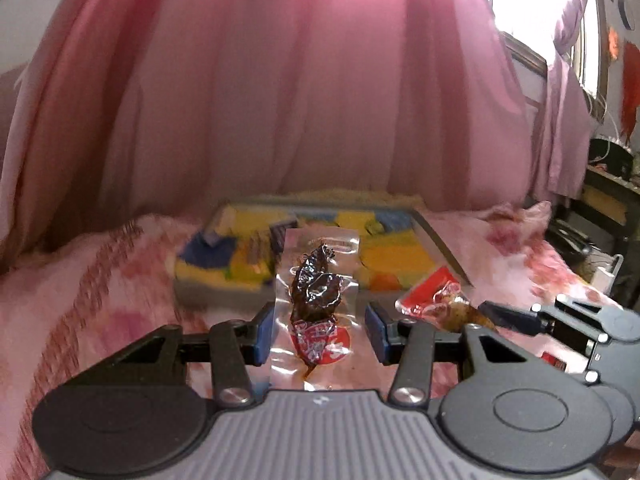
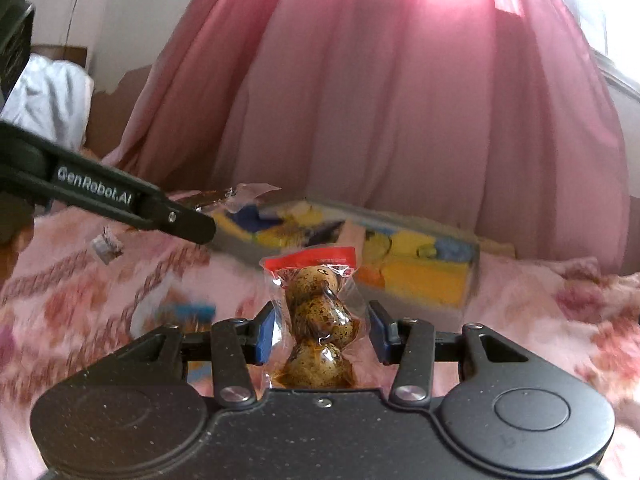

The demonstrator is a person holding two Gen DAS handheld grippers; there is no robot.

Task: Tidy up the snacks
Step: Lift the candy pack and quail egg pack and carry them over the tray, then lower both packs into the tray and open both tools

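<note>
Pink curtain (image 1: 280, 80) glows behind a pink bedspread (image 1: 80, 280) with darker rose blotches. On it, a grey tray (image 2: 474, 264) packed with yellow and blue packets. Nearer than the tray: a clear pouch (image 1: 316, 280) of glossy dark brown, red-and-white label; a red-topped pack (image 2: 320, 312) of brown-speckled eggs. Blue gripper pads (image 1: 262, 336).

Dark snack pack (image 1: 316, 304): clear vacuum pouch, dark brown glossy piece inside, red round label at its near end; standing lengthwise between the left gripper (image 1: 318, 334) fingers, off the bedding.
Egg pack (image 2: 318, 320): clear pouch with red top strip, speckled brown eggs stacked inside; upright between the right gripper (image 2: 320, 334) fingers.
Snack box (image 1: 320, 256): grey tray of yellow and blue packets, blurred, beyond both grippers.
</note>
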